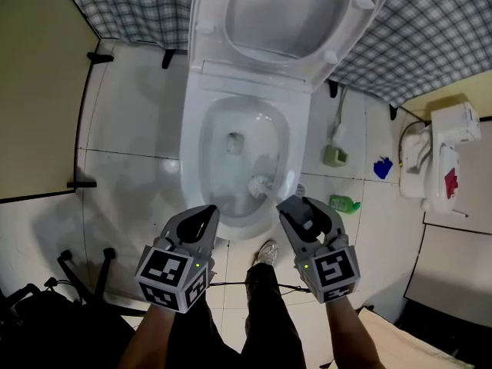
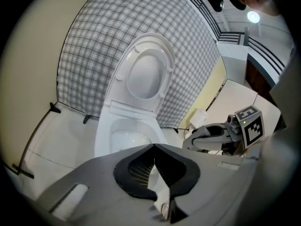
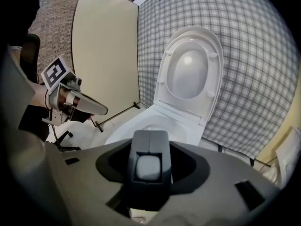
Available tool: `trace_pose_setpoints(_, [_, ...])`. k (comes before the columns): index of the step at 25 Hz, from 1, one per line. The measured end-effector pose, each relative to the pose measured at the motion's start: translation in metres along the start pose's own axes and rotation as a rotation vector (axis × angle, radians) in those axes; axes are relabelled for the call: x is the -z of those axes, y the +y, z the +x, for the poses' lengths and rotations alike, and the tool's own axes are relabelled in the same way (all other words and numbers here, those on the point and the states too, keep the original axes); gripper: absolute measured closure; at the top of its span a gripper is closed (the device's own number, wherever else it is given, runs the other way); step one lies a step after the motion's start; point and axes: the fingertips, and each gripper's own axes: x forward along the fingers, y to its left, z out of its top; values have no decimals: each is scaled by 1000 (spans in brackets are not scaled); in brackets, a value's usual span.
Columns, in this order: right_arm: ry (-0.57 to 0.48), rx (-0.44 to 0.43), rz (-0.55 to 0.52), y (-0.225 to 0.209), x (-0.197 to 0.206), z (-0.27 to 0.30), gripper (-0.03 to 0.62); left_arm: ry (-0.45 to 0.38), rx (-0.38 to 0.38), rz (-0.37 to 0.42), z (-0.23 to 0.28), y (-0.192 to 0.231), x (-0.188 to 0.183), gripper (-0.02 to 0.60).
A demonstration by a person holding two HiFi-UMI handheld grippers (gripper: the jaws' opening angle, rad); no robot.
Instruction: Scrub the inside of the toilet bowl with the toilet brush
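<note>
Both grippers sit lowest in the head view, side by side just in front of the toilet bowl (image 1: 191,141), each on a bare forearm. On the left gripper (image 1: 206,211) the jaws are together, tips touching, with nothing between them; it hovers over the bowl's near rim, left of centre. On the right gripper (image 1: 297,204) the jaws are clamped on the dark grey handle of the toilet brush (image 1: 261,185). Its own view shows the handle's blocky end, with a pale inset, wedged between the jaws.

From that grip the brush slants down into the bowl. Its white bristle head lies against the inner wall on the near right side, right of and nearer than the drain opening at the bowl's bottom. Whether the bristles touch water cannot be told.

Behind the bowl the seat and lid (image 1: 292,10) stand raised against a plaid wall covering (image 1: 138,6). A white tiled floor (image 1: 131,129) surrounds the bowl. To the bowl's right on the floor stand a small green holder (image 1: 334,156) with a thin handle rising from it, a green bottle (image 1: 345,204) lying near the right gripper, and a blue object (image 1: 383,167) farther right. In front of the bowl, between the grippers, a pale shoe (image 1: 267,252) and a dark trouser leg (image 1: 265,314) show.
</note>
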Motion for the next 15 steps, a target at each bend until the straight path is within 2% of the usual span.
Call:
trace_pose_setpoints(7, [30, -100, 21, 31, 8, -4, 376, -8, -6, -5, -8, -2, 2, 588])
trace_pose_setpoints(15, [6, -191, 125, 64, -2, 9, 376, 10, -22, -3, -19, 8, 7, 588])
